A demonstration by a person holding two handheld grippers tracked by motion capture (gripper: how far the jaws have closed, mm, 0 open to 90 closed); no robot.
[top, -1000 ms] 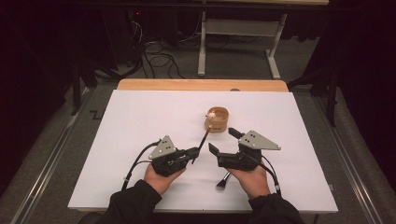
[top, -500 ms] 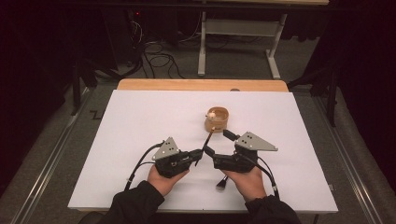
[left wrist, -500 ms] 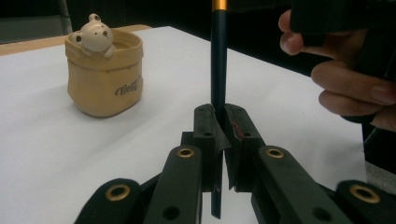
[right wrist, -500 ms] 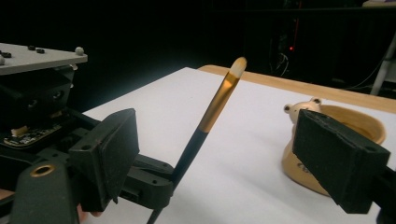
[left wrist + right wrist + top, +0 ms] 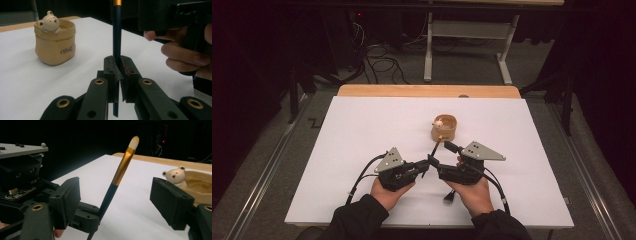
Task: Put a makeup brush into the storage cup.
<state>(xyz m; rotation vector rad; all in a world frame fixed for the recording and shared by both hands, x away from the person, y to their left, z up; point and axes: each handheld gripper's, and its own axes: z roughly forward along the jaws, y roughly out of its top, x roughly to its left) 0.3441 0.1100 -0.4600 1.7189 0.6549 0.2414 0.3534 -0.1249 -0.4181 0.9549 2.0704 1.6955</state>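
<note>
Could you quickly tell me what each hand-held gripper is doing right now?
Left hand-held gripper: shut on the brush.
Right hand-held gripper: open, jaws just closing around the brush, not touching it.

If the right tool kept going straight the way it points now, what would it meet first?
Most likely the brush, which stands between the open jaws of the right tool and is clamped by the left tool; depth is uncertain.
</note>
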